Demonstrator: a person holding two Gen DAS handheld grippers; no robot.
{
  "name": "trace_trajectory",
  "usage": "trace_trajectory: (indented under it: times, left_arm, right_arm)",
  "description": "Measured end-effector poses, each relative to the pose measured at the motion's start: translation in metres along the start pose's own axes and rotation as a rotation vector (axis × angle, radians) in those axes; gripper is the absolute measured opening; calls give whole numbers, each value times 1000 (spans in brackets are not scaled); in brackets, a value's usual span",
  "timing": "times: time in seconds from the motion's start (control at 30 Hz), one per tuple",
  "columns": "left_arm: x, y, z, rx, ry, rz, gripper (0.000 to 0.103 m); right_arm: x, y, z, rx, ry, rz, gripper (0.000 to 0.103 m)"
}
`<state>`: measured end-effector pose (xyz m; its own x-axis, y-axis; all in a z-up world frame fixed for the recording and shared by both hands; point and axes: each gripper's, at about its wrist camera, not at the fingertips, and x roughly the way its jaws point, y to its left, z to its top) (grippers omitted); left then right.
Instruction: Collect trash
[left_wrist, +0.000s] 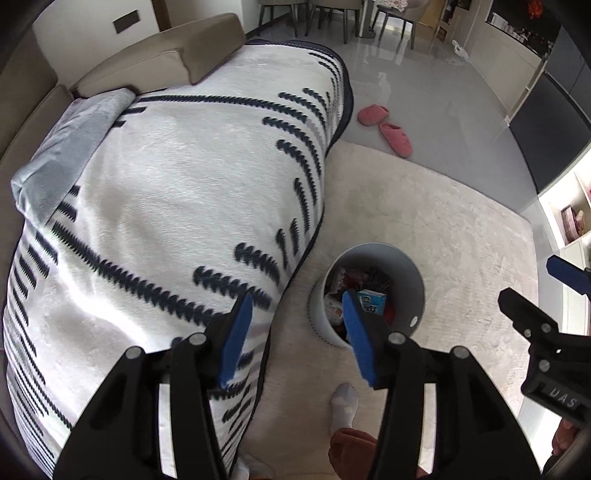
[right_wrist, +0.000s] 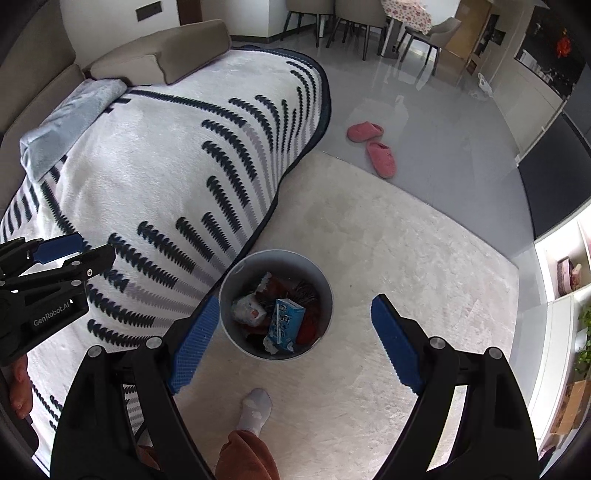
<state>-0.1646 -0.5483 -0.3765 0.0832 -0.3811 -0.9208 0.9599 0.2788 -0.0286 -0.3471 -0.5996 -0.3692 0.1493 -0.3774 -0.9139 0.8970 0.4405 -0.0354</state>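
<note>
Both hand-held grippers, left (left_wrist: 295, 332) and right (right_wrist: 295, 343), hang open and empty above the full trash bin (right_wrist: 236, 273), lower centre; scan the blanket (right_wrist: 147, 166) and rug (right_wrist: 406, 258) for leftovers.

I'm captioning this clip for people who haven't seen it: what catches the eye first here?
The big white blanket with dark zigzag stripes draped over the sofa fills the left side. On the pale rug beside it stands a grey bin, already holding trash, with a blue carton on top. Farther off, two pink slippers lie on the shiny grey floor.
</note>
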Motion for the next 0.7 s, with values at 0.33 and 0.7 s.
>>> trace_trajectory:
  times: [0.33, 0.7]
  left_arm:
    - [-102, 135, -60, -258, -5, 123, 53]
    - [-222, 292, -184, -662, -35, 319, 54]
  right_arm:
    - [-86, 137, 34, -269, -55, 180, 81]
    - [-166, 337, 15, -647, -111, 416, 81]
